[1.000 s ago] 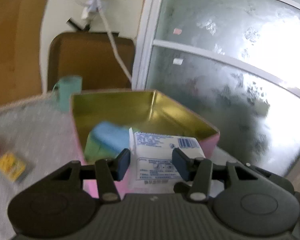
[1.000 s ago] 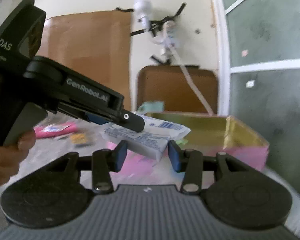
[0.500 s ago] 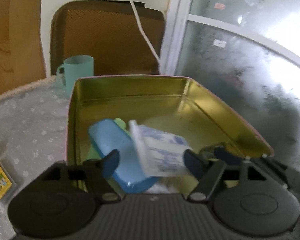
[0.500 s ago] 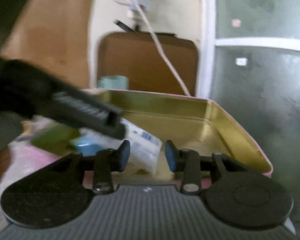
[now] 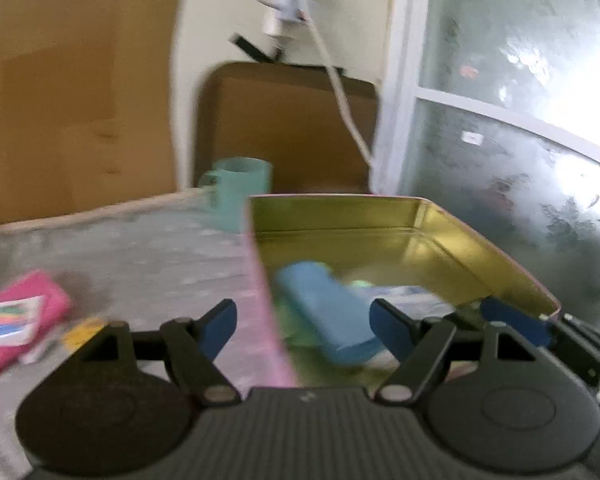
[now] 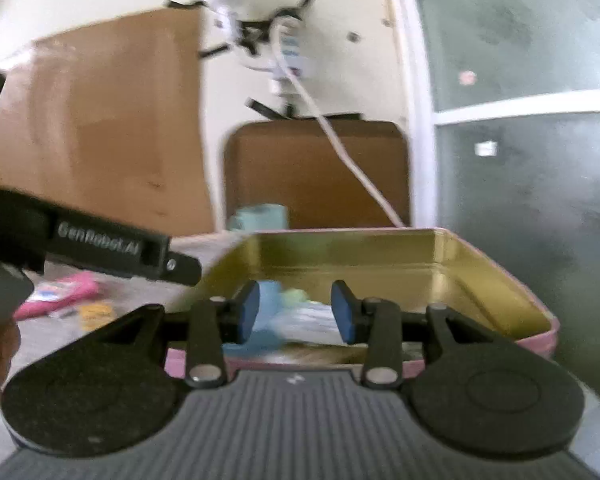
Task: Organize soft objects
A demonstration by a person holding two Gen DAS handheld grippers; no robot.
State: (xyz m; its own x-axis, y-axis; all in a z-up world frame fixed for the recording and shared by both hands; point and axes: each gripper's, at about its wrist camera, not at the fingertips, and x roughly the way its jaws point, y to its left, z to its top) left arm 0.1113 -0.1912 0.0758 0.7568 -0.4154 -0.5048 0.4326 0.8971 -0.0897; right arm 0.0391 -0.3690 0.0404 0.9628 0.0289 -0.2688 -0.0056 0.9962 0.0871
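Beside the frosted window, my left tongs [image 5: 302,326] gape wide and empty over the pink tin [image 5: 476,240], right tongs [image 6: 296,312] half-parted, tissue packs [image 5: 328,312] corralled inside.

Left tongs [image 5: 303,322] wide open and holding nothing, over the near edge of the tin [image 5: 512,268], right tongs [image 6: 296,312] half open beside them, also holding nothing

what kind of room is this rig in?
Probably a home, not a lab. A table with a patterned cloth sits by a frosted glass window, with a brown chair back behind it. A green mug and a tin box of soft packs stand on the cloth.
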